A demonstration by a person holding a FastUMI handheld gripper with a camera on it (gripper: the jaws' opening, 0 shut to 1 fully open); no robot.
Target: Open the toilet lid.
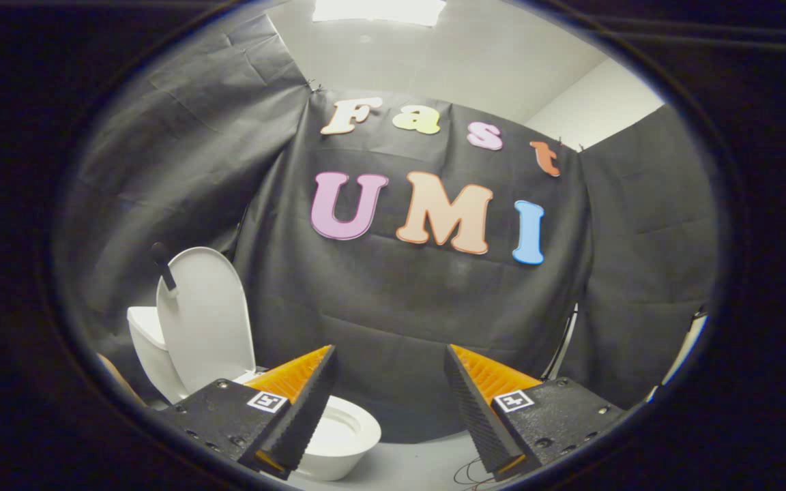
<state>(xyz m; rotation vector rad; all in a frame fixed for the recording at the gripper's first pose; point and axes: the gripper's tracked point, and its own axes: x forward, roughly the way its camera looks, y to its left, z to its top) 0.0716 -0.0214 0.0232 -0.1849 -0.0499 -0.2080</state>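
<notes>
The claw is spread wide, its two fingers well apart with nothing between them and touching nothing.

The toilet stands to the left of the claw, partly hidden behind the left finger. Its lid is already raised, standing nearly upright and leaning back toward the tank, which sits behind it. A dark handle sticks up from the lid's upper left edge. The bowl's white rim shows just ahead of and below the left finger's tip, its opening uncovered.

Beyond the toilet and the fingers hangs the black cloth wall of the booth, creased and folded at the corners. Above the cloth a pale ceiling shows, with a bright light panel at its top. The grey floor lies to the right of the toilet bowl, between the fingers, with a thin wire curling on it near the right finger.
</notes>
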